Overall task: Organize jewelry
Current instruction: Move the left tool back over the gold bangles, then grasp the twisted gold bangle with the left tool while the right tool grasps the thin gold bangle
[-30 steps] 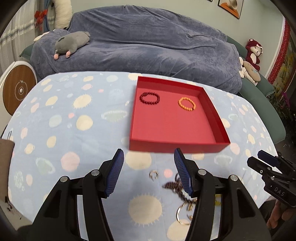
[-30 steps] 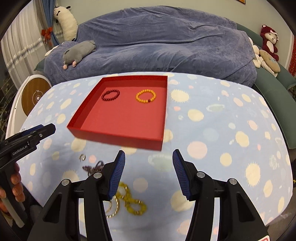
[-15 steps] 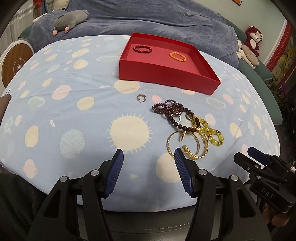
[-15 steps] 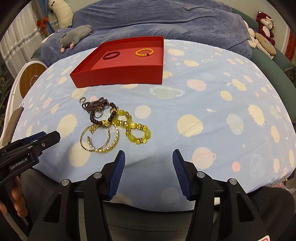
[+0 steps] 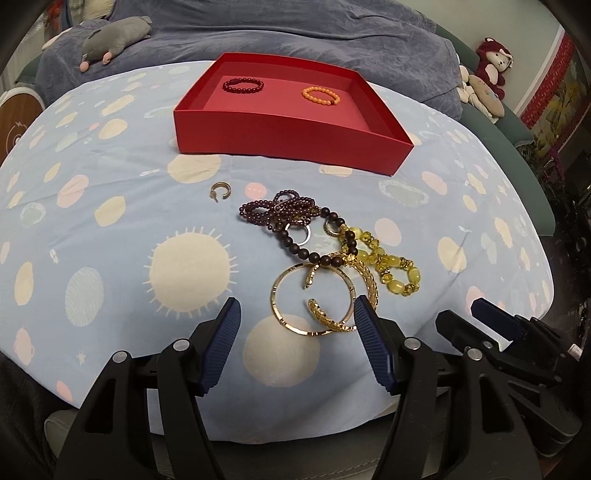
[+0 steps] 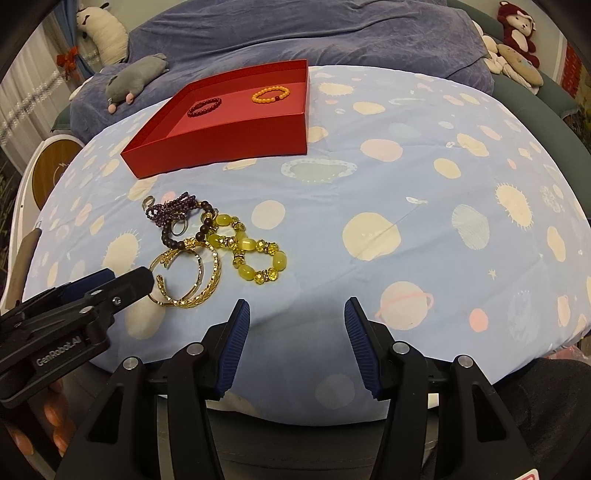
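A: What is the biggest thing here?

B: The table under a pale blue cloth (image 5: 110,229) printed with suns and planets. Behind it, at twelve o'clock, is a sofa under a blue-grey throw (image 5: 314,33), with a grey plush animal (image 5: 114,38) at eleven.

A: And on the cloth?

B: A shallow red tray (image 5: 291,138) sits at twelve in the left wrist view. Inside it lie a dark red bead bracelet (image 5: 243,85) towards eleven and an orange bead bracelet (image 5: 320,95) towards one, well apart.

A: Where is the rest of the jewelry?

B: In a tangled heap nearer than the tray, just ahead of the left gripper (image 5: 295,328). Two gold bangles (image 5: 314,299) overlap at its near edge, a yellow bead bracelet (image 5: 388,262) lies at their two o'clock, a dark brown bead strand (image 5: 306,251) and a purple bead strand (image 5: 277,208) cross at twelve. A small gold ear cuff (image 5: 220,191) lies alone at ten, apart from the heap.

A: The grippers?

B: The left jaws stand apart and have just been opening; one pad tip is just beside the bangles, though I cannot tell whether it touches, and nothing is clamped. The right gripper (image 6: 297,334) also stands apart, over bare cloth, with the heap at its ten o'clock.
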Motion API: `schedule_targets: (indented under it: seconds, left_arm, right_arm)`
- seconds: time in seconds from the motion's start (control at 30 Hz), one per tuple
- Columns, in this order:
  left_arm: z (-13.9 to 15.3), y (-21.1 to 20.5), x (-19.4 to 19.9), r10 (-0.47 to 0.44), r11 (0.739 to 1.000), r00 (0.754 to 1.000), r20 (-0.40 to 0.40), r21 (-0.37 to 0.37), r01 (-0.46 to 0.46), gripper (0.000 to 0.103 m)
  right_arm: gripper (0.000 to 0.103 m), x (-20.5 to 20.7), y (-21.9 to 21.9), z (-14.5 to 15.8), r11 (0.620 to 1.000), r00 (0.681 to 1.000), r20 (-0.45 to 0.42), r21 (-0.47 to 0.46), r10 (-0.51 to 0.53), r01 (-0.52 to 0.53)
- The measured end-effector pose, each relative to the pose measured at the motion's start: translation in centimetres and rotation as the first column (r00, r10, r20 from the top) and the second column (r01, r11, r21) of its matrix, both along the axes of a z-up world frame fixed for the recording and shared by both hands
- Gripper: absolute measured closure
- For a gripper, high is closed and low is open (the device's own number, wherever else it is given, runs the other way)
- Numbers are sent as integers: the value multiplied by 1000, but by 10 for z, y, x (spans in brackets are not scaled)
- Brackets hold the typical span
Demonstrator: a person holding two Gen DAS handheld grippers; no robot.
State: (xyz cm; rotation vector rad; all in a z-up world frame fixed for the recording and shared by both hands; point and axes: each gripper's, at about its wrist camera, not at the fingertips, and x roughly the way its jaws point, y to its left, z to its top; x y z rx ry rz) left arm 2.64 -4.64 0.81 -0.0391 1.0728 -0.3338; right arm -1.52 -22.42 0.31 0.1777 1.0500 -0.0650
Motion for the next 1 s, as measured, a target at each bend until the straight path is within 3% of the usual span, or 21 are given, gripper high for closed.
schedule_targets:
  seconds: [0.1,0.17,0.37,0.67,0.7,0.77,0.8,0.9,1.0]
  left_arm:
    - [-10,-6,5,-14,1000,1000,-22,22,15,55]
    - [-14,-6,5,-26,999,999,-31,28,26,69]
    - [-14,8,4,-46,998,999,-19,36,46,96]
    - [-11,42,1,18,1000,999,-32,0,-18,95]
    - [-9,43,0,20,1000,999,-34,-12,-20,93]
    - [-6,43,-3,26,999,999,-39,-23,-27,68]
    - [-4,43,-6,29,999,999,-32,-28,-30,64]
    - [-4,37,-11,13,999,999,-36,-32,-14,62]
    - [-11,32,-12,0,1000,999,-43,-4,0,67]
  right_arm:
    - [51,1,-1,-1,1000,1000,-1,5,1,-1]
    - [51,1,-1,-3,1000,1000,-4,10,1,0]
    - [51,2,1,-3,1000,1000,-7,10,9,-9]
    - [51,3,7,-3,1000,1000,-9,-1,29,-29]
    - [51,3,8,-3,999,999,-8,-3,31,-31]
    - [51,2,8,-3,999,999,-7,-3,33,-33]
    - [51,2,8,-2,999,999,-7,-2,33,-33]
    - [51,3,8,-3,999,999,-8,0,32,-32]
    - [51,3,8,-2,999,999,-6,-2,35,-35]
